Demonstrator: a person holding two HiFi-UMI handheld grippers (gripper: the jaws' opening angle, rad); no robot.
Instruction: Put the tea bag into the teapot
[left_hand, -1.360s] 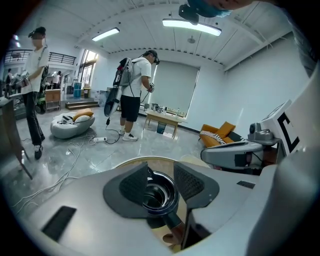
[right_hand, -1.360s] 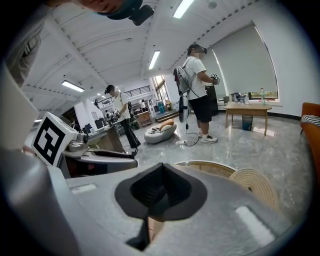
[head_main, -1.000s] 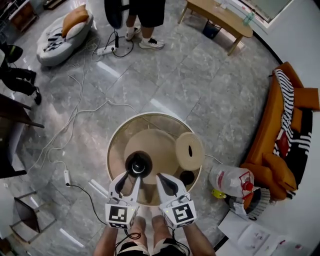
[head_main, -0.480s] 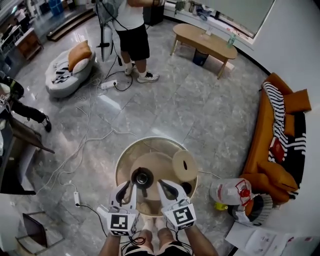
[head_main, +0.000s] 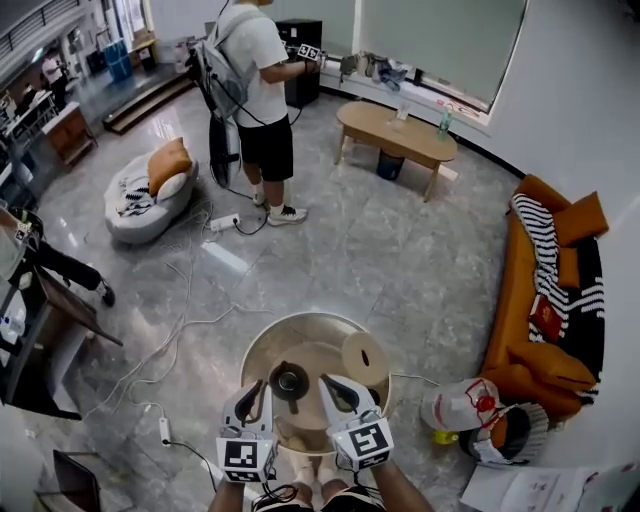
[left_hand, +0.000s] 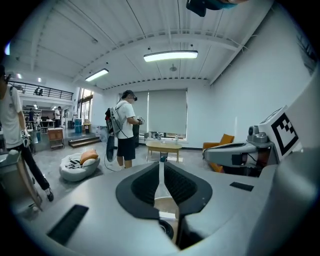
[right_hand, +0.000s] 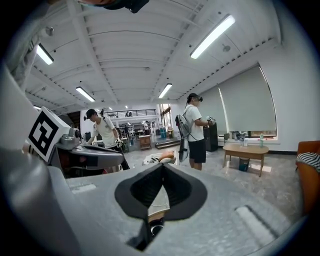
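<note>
The dark teapot (head_main: 289, 380) stands open-topped on the round beige table (head_main: 300, 340), just beyond both grippers. My left gripper (head_main: 255, 392) hovers at the table's near edge; its jaws are closing to a narrow slit with nothing between them. In the left gripper view the left gripper (left_hand: 161, 167) points across the room, and the teapot's rim (left_hand: 165, 230) shows below the jaws. My right gripper (head_main: 337, 388) sits beside it, to the right of the teapot. In the right gripper view the right gripper (right_hand: 162, 167) has its tips touching and holds nothing. No tea bag shows in any view.
A round beige disc with a small hole (head_main: 365, 358) lies on the table's right side. A person with a backpack (head_main: 250, 80) stands far off. Cables and a power strip (head_main: 165, 430) lie on the floor to the left; an orange sofa (head_main: 545, 300) and a white bag (head_main: 465, 405) are to the right.
The head view has tilted up, so the table sits lower and smaller and more of the room shows. The left jaws have narrowed. Both grippers stay at the table's near edge.
</note>
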